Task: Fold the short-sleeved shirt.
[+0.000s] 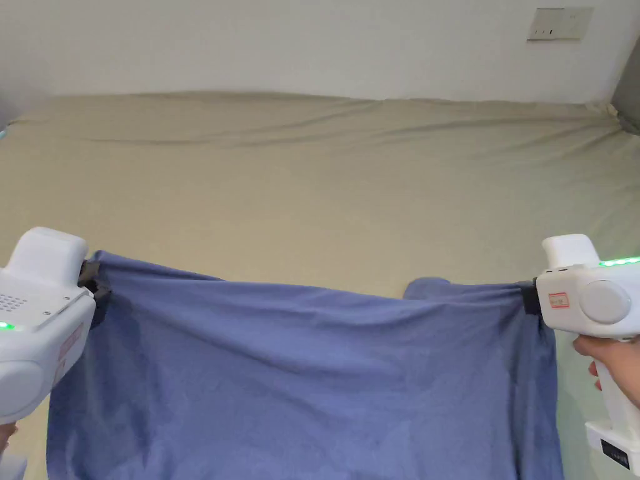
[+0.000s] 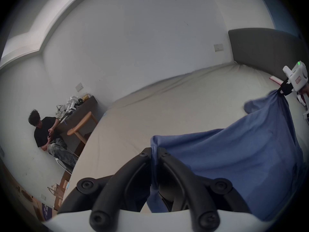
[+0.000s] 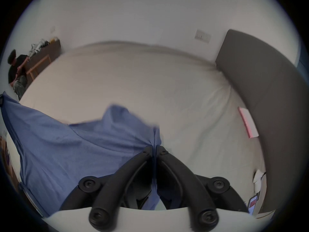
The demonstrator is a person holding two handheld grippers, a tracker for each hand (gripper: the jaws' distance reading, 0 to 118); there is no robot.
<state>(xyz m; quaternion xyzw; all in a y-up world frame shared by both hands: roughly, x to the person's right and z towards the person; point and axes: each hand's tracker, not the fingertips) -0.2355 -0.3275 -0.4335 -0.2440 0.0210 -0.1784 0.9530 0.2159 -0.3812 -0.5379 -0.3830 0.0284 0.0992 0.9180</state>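
The left gripper view takes in a seated person [image 2: 48,135] at its left edge and a grey headboard [image 2: 267,51] at upper right, while the head view keeps to the beige bed [image 1: 312,187] across the middle of the frame. The blue short-sleeved shirt [image 1: 312,375] fills the lower head view, its bottom cut off by the frame edge. The left claw [image 2: 154,152] and the right claw [image 3: 154,149] are each pinched closed on an upper corner of it, stretching the cloth between them.

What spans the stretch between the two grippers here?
The blue shirt, stretched taut between left gripper and right gripper, both clamped on it; head view.
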